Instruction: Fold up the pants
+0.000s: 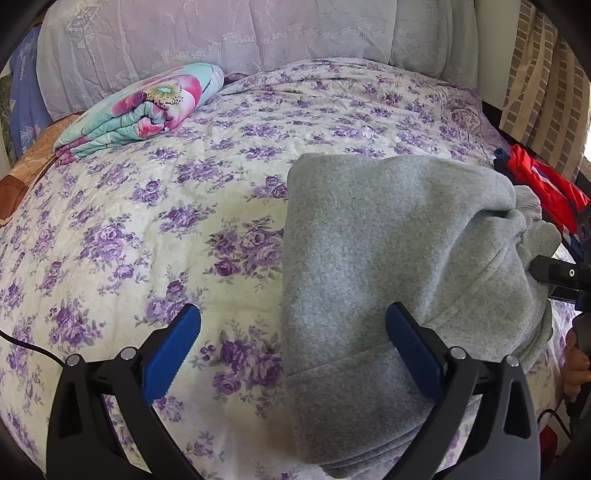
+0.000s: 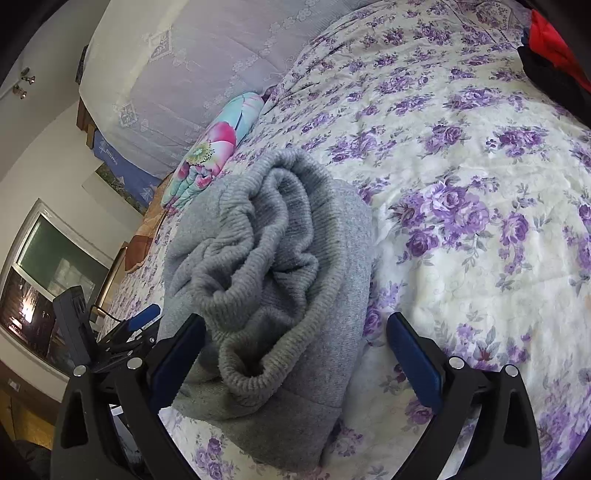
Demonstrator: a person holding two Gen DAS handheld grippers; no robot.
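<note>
The grey sweatpants [image 1: 388, 258] lie folded into a thick bundle on the purple-flowered bedspread [image 1: 147, 229]. My left gripper [image 1: 293, 328] is open, its right finger resting over the bundle's near edge, its left finger over bare bedspread. My right gripper [image 2: 295, 339] is open at the bundle's end, where the ribbed cuffs and waistband [image 2: 258, 251] bunch up between its spread fingers. The pants [image 2: 295, 387] lie flat, held by neither gripper. The right gripper's black body shows in the left wrist view [image 1: 557, 275], against the bundle's right end.
A rolled floral blanket [image 1: 147, 107] lies at the bed's far left by the lilac headboard cover [image 1: 221, 33]. Red and blue clothes [image 1: 543, 184] sit at the bed's right edge. A window [image 2: 48, 280] is to the left of the bed.
</note>
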